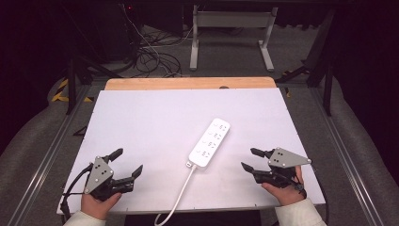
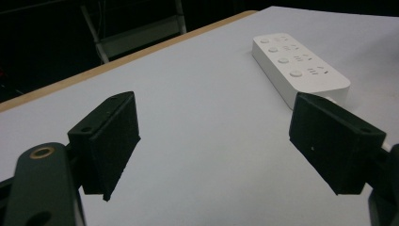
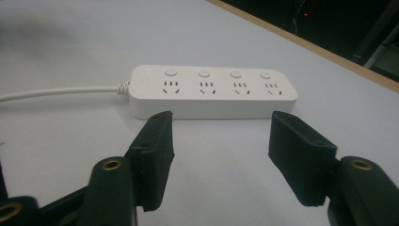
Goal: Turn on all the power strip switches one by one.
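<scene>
Lying between both grippers' spread jaws, the power strip (image 1: 210,143) untouched

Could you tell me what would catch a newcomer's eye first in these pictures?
The white power strip lies alone near the middle of the white table, four sockets up, its white cable running off the near edge. On either side rests a black hand-held gripper with jaws open and holding nothing: the left hand-held gripper near the left corner, the right hand-held gripper beside the strip.

White power strip (image 1: 210,142) — flat, mid-table.
</scene>
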Demonstrator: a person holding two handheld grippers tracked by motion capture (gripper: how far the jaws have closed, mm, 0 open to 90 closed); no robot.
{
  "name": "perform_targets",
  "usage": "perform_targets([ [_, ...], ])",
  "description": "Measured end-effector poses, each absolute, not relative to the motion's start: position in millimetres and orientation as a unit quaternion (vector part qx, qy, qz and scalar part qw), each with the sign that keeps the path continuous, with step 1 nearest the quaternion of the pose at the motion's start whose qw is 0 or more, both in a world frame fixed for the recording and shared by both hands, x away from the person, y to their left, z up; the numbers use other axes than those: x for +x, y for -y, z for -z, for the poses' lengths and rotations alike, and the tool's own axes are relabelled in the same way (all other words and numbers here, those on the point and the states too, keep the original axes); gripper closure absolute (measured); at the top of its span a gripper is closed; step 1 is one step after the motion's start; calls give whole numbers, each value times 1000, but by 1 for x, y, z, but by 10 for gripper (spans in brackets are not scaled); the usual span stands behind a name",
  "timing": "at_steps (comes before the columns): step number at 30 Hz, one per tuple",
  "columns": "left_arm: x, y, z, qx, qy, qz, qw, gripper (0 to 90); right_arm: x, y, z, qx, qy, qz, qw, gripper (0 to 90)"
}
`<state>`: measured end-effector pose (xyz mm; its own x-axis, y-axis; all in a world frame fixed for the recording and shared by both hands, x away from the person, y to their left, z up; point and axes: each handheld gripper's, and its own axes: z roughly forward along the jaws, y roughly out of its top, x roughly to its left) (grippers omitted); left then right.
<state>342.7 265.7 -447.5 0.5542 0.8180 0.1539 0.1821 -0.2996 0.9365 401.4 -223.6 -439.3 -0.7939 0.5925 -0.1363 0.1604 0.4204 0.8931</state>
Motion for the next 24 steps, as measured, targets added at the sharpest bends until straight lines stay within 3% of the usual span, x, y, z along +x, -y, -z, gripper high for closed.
perform_targets([
  [24, 340, -264, 447, 737, -335, -342, 478, 175, 402, 219, 435, 224, -820, -488, 199, 438],
])
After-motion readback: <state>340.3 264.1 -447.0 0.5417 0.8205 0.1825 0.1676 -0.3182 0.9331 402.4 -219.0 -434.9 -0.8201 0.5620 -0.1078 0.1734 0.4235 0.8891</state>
